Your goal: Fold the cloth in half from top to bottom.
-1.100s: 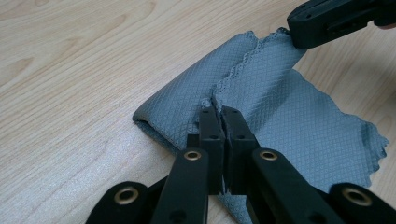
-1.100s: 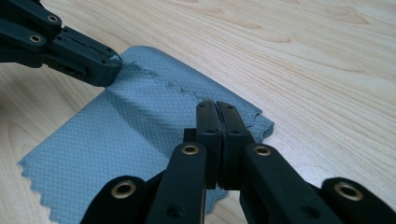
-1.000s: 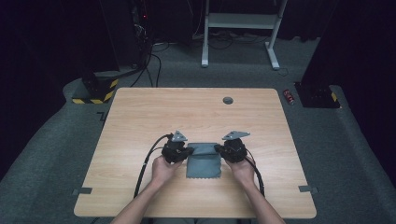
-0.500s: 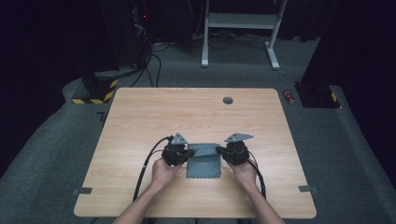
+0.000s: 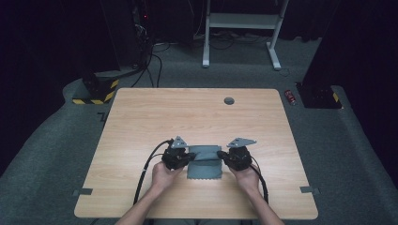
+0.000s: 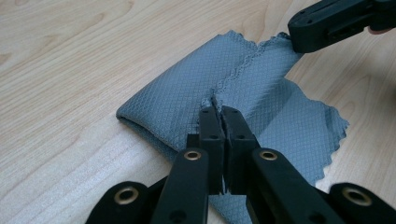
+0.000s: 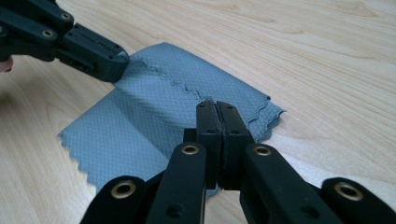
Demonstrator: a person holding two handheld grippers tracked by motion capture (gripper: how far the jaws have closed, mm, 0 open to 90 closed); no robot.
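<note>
Folding step, mid-fold. I had the grey cloth lying at about 6 o'clock of the table, near the front edge, between my two hands. The left gripper was clamped tight on the zigzag-cut edge of the upper layer, and the right gripper was pinched on the same edge at the cloth's other side. In the high view the left gripper stood at the cloth's 9 o'clock and the right gripper at its 3 o'clock. I judged the top layer partly carried over the lower one. The next move called for drawing both corners together, level and at equal pace, toward 6 o'clock, so the edges would meet squarely. Hard to make out: how much cloth sat between each pair of pads, and whether one layer or two was pinched. My forearms were cut off at the bottom edge.
</note>
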